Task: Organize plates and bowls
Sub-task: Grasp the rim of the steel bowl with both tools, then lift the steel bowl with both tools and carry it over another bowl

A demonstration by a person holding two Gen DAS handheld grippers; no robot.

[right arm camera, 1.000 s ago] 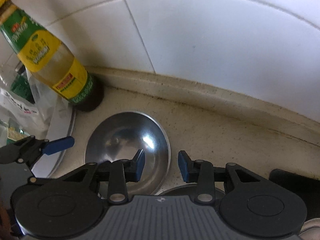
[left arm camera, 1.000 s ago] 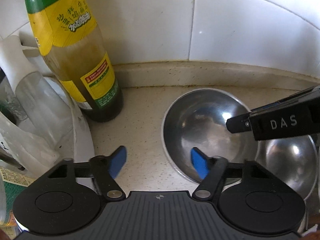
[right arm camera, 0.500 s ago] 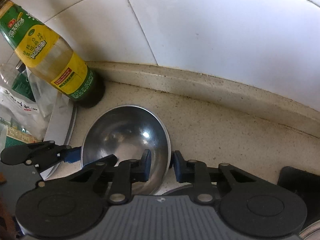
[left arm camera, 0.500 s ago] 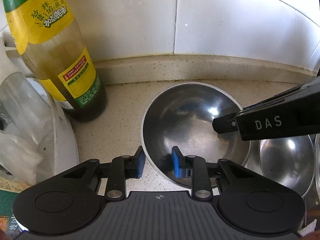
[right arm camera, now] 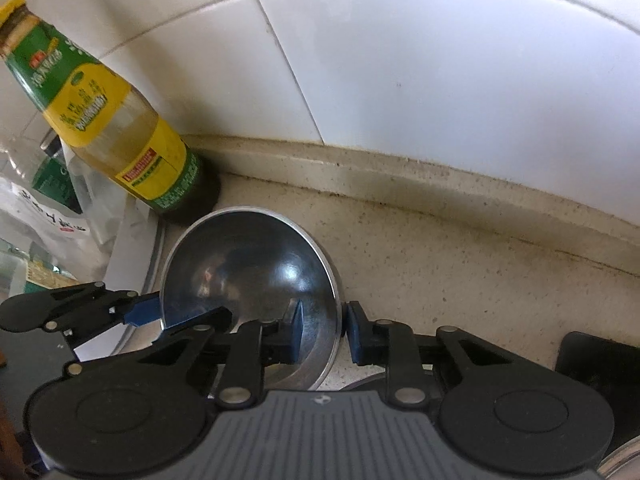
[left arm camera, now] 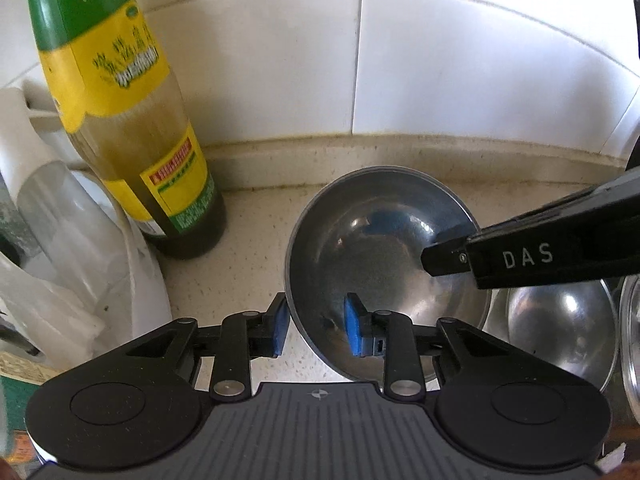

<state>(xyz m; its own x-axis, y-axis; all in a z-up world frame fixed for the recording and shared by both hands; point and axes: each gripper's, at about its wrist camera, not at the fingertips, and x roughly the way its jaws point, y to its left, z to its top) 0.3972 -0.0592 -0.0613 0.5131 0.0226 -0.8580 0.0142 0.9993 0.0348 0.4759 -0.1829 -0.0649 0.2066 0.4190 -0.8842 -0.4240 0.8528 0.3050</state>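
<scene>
Steel bowl [left arm camera: 384, 256], tilted: left tool [left arm camera: 316, 326] and right tool [right arm camera: 322, 334] each clamped on opposite rims. Bottle [left arm camera: 132, 120] near left; second bowl [left arm camera: 560, 328] just right; surface [right arm camera: 460, 264] bare to wall.

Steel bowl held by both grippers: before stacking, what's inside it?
The steel bowl looks empty; one fingertip of each gripper reaches inside. A sliver under those fingertips is hidden.

Steel bowls: two, one tilted bowl [left arm camera: 384, 264] and a second bowl [left arm camera: 560, 320] beside it to the right
Claws: two, left claw [left arm camera: 316, 328] and right claw [right arm camera: 322, 334]
Sauce bottles: one [left arm camera: 132, 120]
Plastic bags: cannot tell, a bunched cluster [left arm camera: 52, 240] at the left
Bench: one [right arm camera: 460, 264]
</scene>
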